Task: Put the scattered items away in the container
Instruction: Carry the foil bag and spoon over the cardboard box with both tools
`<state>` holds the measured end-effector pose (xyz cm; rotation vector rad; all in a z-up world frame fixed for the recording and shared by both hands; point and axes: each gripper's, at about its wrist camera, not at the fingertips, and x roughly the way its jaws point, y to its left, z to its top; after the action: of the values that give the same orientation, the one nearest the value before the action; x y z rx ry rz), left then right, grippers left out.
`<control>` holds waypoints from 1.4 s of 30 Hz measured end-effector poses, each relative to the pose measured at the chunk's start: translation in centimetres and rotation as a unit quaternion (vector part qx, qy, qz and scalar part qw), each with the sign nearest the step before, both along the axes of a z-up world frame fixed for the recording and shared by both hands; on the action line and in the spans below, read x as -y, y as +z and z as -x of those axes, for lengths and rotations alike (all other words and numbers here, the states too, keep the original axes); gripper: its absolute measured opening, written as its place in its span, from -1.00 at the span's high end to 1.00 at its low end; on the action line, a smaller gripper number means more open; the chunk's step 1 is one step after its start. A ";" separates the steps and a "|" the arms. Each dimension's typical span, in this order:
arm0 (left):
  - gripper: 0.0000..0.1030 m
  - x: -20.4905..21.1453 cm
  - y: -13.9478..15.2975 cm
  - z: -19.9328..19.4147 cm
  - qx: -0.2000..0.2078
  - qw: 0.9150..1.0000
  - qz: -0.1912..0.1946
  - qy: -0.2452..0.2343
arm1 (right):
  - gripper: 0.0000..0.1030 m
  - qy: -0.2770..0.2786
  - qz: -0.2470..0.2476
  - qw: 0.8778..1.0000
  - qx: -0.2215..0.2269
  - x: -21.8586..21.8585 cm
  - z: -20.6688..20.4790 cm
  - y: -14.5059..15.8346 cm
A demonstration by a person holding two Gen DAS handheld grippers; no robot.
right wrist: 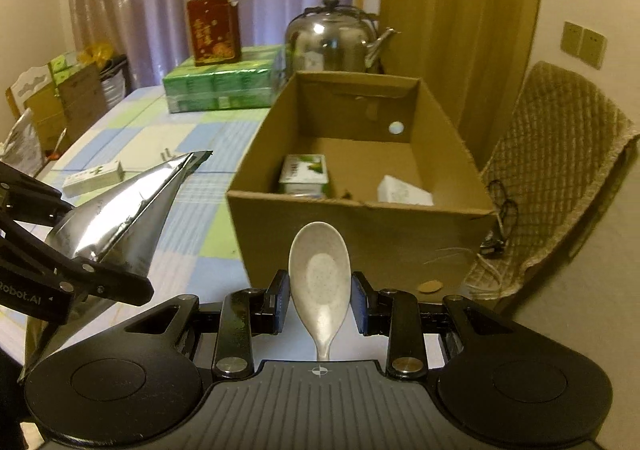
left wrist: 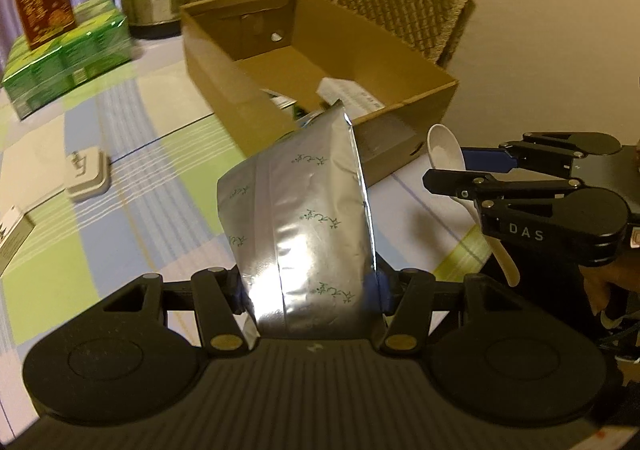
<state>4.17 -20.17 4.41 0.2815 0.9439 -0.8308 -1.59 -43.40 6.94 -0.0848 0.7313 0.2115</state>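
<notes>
left claw (left wrist: 310,290): clamped on the foil pouch (left wrist: 300,226); lift it clear over the cardboard box (left wrist: 404,129) wall.
right claw (right wrist: 320,308): spoon (right wrist: 320,274) sits between the pads, can't tell if they're pinching it; keep it level.

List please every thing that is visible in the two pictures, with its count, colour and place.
cardboard box: 1, brown, open, on the table
green packet: 1, green-white, inside the box
white packet: 1, white, inside the box
foil pouch: 1, silver, held above the table
spoon: 1, off-white, held before the box
kettle: 1, steel, behind the box
green pack: 1, green, far table end
red carton: 1, red, atop the green pack
small box: 1, white, on the table
chair: 1, tan, right of the table
left gripper: shut on the pouch
right gripper: shut on the spoon
</notes>
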 end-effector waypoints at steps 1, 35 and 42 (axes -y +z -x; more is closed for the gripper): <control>0.00 0.3 0.2 0.0 0.000 1.000 0.002 -0.003 | 0.43 -0.002 -0.001 1.000 0.002 0.3 0.0 0.3; 0.00 9.5 5.4 -5.3 0.025 0.997 0.055 -0.037 | 0.43 -0.024 -0.031 0.998 0.057 5.5 -8.2 6.6; 0.00 11.2 6.1 -7.7 0.032 0.997 0.058 -0.037 | 0.43 -0.017 -0.030 0.998 0.057 5.8 -11.5 7.2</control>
<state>11.83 -31.35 10.46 0.2426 0.8255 -0.9350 9.87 -49.15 14.16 -0.0276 0.6117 0.1931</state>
